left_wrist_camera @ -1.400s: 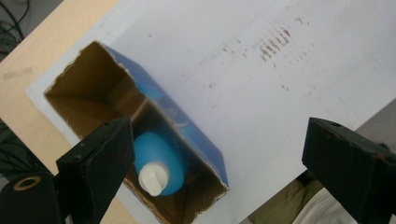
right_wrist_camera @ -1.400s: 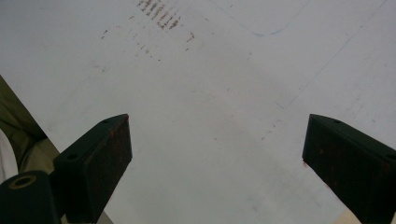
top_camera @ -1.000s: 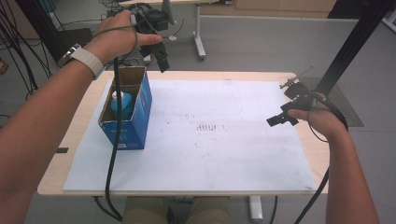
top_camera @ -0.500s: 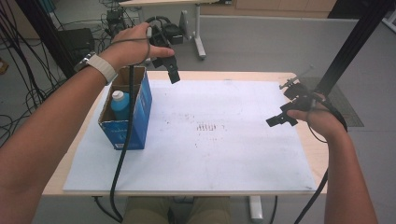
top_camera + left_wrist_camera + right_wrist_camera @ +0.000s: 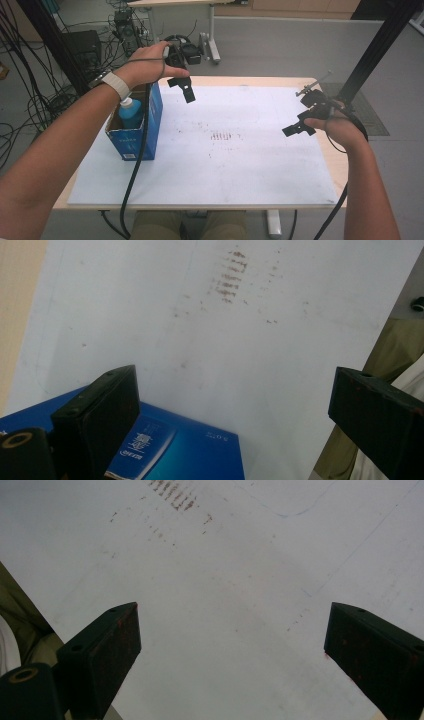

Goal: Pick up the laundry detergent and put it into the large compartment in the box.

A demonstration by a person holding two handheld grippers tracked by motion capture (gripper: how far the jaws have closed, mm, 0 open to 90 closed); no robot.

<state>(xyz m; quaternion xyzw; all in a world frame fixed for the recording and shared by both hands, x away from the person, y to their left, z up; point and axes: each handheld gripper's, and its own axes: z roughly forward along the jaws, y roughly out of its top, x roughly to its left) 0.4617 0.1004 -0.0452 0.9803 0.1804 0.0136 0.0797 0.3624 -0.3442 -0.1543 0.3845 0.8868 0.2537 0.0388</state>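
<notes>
At upper left, the left tongs (image 5: 186,90) hung empty, jaws spread and just widening, above the blue box (image 5: 136,131); the right tongs (image 5: 305,120) gaped, empty.

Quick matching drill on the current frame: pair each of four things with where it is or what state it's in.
Things:
1. bottle
2. blue box
3. left tongs
4. brown smudges

States or places:
A. mid-sheet on the white paper
B. open, empty, above the box's far right corner
C. stands on the sheet's left edge, top open
D. upright inside the box

Pairs: 1-D, 2-C, 3-B, 4-A
</notes>
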